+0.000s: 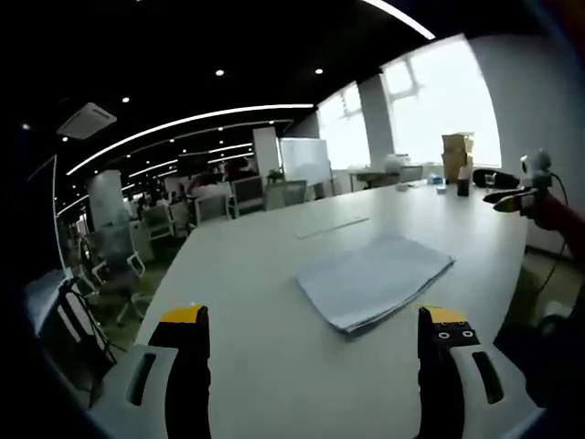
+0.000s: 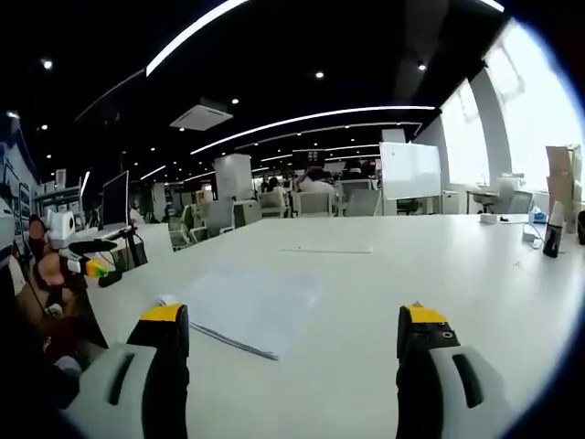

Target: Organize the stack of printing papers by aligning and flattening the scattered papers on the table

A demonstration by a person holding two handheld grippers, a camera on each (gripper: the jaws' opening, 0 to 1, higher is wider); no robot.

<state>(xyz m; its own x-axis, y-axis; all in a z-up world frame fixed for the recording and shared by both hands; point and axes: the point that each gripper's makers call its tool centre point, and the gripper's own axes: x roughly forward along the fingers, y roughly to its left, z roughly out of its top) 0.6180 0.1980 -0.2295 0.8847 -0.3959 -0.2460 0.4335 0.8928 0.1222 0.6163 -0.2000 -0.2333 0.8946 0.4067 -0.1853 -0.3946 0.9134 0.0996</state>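
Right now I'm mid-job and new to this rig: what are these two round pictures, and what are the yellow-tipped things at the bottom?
No robot arm here: a person holds a two-jaw tool in each hand, and a fisheye camera rides on each, looking forward along its jaws. The left gripper view shows the left gripper, black with yellow tips, jaws wide apart and holding nothing. The right gripper view shows the right gripper, likewise open and holding nothing. On the long white table lies a loose stack of white printing paper, its sheets slightly fanned; the same stack lies ahead and to the left in the right gripper view. The other gripper's yellow tip enters the left gripper view from the right. Office chairs and a whiteboard stand behind.
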